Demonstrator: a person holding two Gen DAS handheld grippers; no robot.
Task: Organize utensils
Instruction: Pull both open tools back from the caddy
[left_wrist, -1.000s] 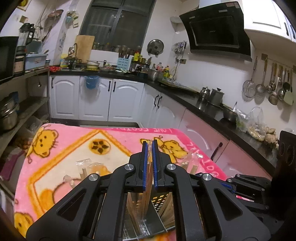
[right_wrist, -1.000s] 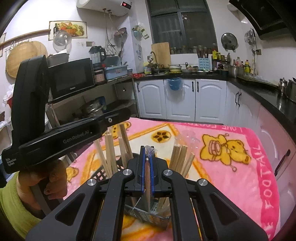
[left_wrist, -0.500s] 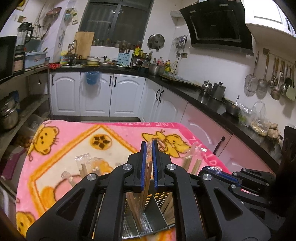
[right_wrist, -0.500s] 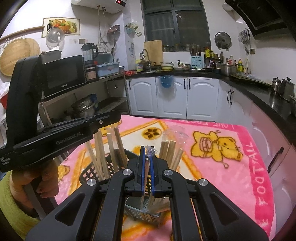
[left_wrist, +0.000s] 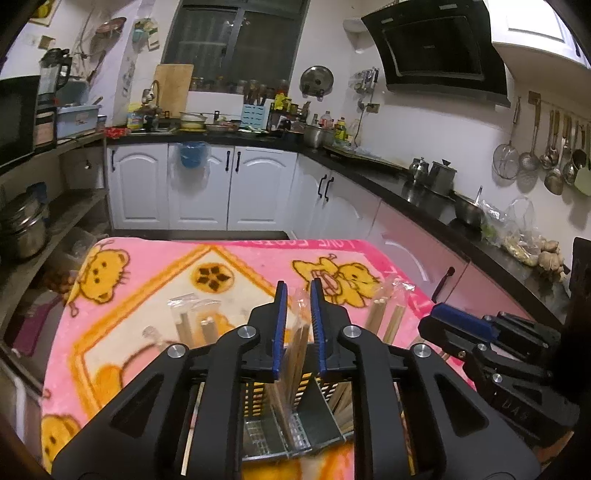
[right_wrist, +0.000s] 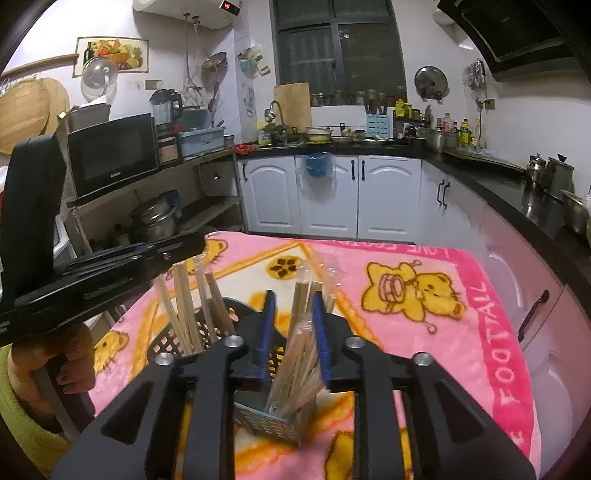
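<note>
A divided utensil holder (left_wrist: 295, 417) with black mesh and metal walls stands on the pink blanket (left_wrist: 155, 280). Several wrapped wooden chopstick pairs stand in it. My left gripper (left_wrist: 297, 325) is open above the holder, with a wrapped chopstick pair (left_wrist: 295, 350) standing loose between its jaws. My right gripper (right_wrist: 291, 332) is open too, with another wrapped pair (right_wrist: 299, 365) leaning in the holder (right_wrist: 266, 417) between its jaws. The left gripper's body (right_wrist: 92, 280) shows at the left of the right wrist view, and the right gripper's body (left_wrist: 498, 354) at the right of the left wrist view.
The blanket covers a table in a kitchen. White cabinets (left_wrist: 199, 184) and a black counter (left_wrist: 424, 192) run behind and to the right. A shelf with pots (left_wrist: 22, 229) and a microwave (right_wrist: 110, 151) stands at the left. Ladles hang on the right wall (left_wrist: 546, 155).
Both grippers have opened and let go of their chopstick pairs, which now rest in the holder. Both views have lifted slightly.
</note>
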